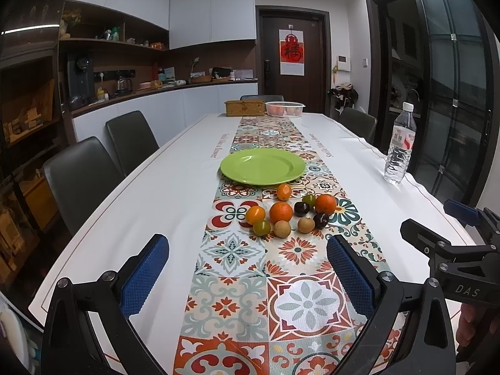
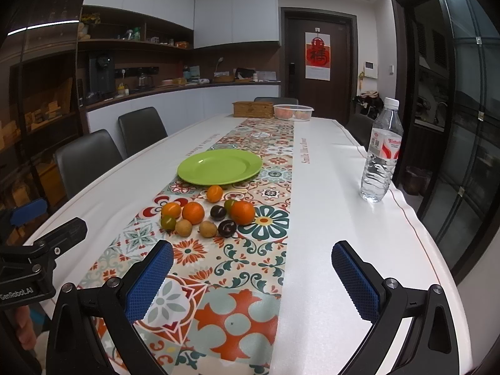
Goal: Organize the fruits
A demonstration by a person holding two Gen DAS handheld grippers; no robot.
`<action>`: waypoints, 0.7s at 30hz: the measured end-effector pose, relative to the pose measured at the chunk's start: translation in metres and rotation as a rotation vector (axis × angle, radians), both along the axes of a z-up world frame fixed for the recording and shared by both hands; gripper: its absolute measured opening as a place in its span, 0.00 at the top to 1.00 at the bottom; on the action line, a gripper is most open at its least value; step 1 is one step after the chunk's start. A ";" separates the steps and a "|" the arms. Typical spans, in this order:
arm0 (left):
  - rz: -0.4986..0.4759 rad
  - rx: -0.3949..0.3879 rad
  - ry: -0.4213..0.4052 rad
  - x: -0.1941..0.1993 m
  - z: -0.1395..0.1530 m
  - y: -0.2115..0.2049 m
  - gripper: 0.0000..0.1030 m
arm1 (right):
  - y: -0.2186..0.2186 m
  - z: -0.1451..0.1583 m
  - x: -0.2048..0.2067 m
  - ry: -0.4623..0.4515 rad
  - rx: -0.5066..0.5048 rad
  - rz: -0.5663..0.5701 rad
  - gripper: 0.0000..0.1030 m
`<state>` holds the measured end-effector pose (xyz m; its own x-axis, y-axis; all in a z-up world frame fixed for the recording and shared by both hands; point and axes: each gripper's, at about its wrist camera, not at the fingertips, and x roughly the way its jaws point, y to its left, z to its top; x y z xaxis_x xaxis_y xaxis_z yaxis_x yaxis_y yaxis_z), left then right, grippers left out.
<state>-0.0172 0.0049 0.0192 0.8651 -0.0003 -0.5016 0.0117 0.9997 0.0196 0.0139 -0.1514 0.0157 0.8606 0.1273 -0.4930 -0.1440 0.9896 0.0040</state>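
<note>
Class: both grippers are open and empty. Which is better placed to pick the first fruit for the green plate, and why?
Probably the left gripper: the fruit cluster sits almost straight ahead between its fingers. From the right gripper, the fruit lies off to its left. The green plate is bare.

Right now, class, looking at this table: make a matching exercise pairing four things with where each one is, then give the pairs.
Things:
1. plate
2. bottle
3. fruits
4. basket

Places:
A. far end of the table
B. bunched on the runner, nearer than the plate
C. right edge, on white cloth
D. mid-runner, nothing on it

Pairs: 1-D, 2-C, 3-B, 4-A
</note>
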 end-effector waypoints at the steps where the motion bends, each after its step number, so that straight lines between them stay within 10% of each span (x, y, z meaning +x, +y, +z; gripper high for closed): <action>1: -0.002 -0.002 0.001 0.000 0.000 0.000 0.00 | 0.000 -0.001 0.000 0.000 0.000 -0.001 0.01; 21: -0.066 0.071 -0.011 0.018 -0.014 -0.009 0.16 | 0.018 -0.016 0.020 -0.025 -0.098 0.109 0.02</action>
